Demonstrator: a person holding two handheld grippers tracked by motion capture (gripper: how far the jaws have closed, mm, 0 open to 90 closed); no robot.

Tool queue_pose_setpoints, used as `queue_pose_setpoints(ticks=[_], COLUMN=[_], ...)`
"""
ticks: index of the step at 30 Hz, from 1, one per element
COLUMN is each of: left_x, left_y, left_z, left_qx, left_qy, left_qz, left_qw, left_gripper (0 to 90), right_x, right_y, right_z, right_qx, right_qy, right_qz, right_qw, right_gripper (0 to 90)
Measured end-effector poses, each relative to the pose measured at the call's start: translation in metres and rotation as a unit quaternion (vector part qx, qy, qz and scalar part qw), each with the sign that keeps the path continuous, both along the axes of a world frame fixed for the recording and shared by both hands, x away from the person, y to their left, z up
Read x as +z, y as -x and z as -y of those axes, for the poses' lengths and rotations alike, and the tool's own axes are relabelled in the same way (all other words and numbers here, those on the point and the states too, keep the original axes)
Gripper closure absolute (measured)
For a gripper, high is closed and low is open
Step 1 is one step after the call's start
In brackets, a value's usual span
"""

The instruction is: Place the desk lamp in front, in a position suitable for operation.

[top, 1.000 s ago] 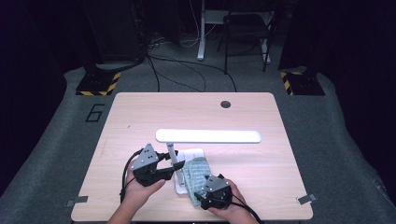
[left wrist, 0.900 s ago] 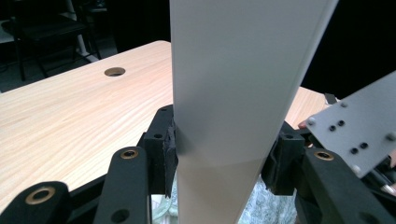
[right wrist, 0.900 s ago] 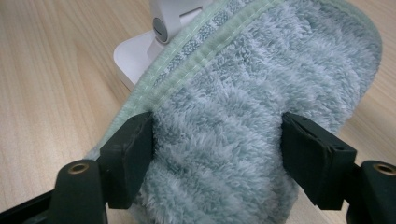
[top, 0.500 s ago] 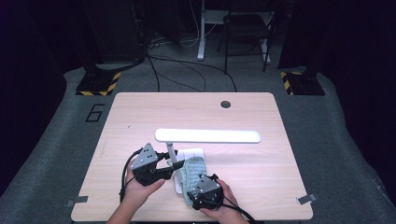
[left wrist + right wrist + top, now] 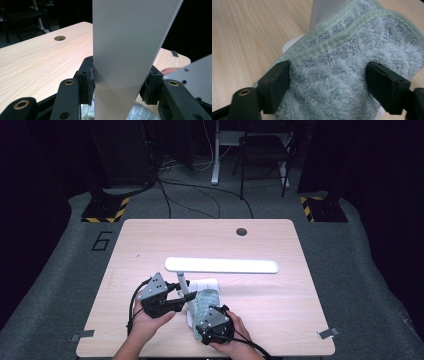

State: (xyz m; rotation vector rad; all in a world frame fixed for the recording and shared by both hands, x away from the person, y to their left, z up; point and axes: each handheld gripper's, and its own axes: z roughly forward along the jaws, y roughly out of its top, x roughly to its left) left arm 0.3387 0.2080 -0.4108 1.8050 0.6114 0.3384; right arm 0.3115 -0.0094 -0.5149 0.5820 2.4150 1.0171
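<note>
Light wood desk (image 5: pixel 280 320) fills the middle of the high view, with a round cable hole (image 5: pixel 242 231) near its far edge in the upper centre. White desk lamp: long flat lamp head (image 5: pixel 221 265) lies horizontal across the centre of the frame, thin lamp post (image 5: pixel 183 282) drops from its left end to the flat white lamp base (image 5: pixel 208 284) just below centre. Pale green fluffy cloth (image 5: pixel 204 301) sits on the base, lower centre of the frame, touching the foot of the post. Left hand-held gripper (image 5: pixel 176 301), lower left of centre, is clamped on the post; in the left gripper view both pads press the white post (image 5: pixel 122 62) from either side, so it is steadying the lamp. Right hand-held gripper (image 5: pixel 209 324), bottom centre, sits on the near end of the cloth; in the right gripper view its jaws stand wide apart, straddling the cloth (image 5: pixel 342 82) and pressing it down onto the base rather than pinching it. Step in hand, as I judge it: wiping the lamp base with the cloth while the other hand braces the lamp. Next move likely calls for dragging the cloth across the rest of the base and around the post foot, keeping downward pressure so the cloth doesn't slip out, and keeping the left grip firm so the lamp doesn't tip or slide.
</note>
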Motion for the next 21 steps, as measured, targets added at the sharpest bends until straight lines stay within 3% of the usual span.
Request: queue_pose_setpoints(ticks=[3, 7, 13, 18, 21], left_x=[0.001, -0.001, -0.001, -0.001, -0.001], left_y=[-0.001, -0.003, -0.003, -0.003, -0.003], left_z=[-0.002, -0.003, -0.003, -0.003, -0.003], left_qx=[-0.008, -0.012, -0.015, -0.014, -0.014], left_qy=[-0.007, 0.005, 0.003, 0.005, 0.006], left_qz=[-0.001, -0.004, -0.004, -0.007, -0.007], left_qw=[0.9999, 0.9999, 0.9999, 0.9999, 0.9999], left_gripper=[53.5, 53.3, 53.2, 53.1, 53.1], right_x=[0.0, -0.002, 0.0, 0.002, 0.003], right_y=[-0.003, -0.005, -0.006, -0.006, -0.006], right_z=[0.007, 0.017, 0.028, 0.041, 0.05], right_qx=[0.011, 0.021, 0.036, 0.041, 0.025], right_qy=[-0.006, -0.016, -0.006, 0.004, -0.002], right_qz=[-0.013, -0.015, -0.01, -0.013, -0.023], right_qw=[0.9998, 0.9995, 0.9993, 0.9991, 0.9994], right_gripper=[27.0, 31.4, 40.0, 46.5, 50.3])
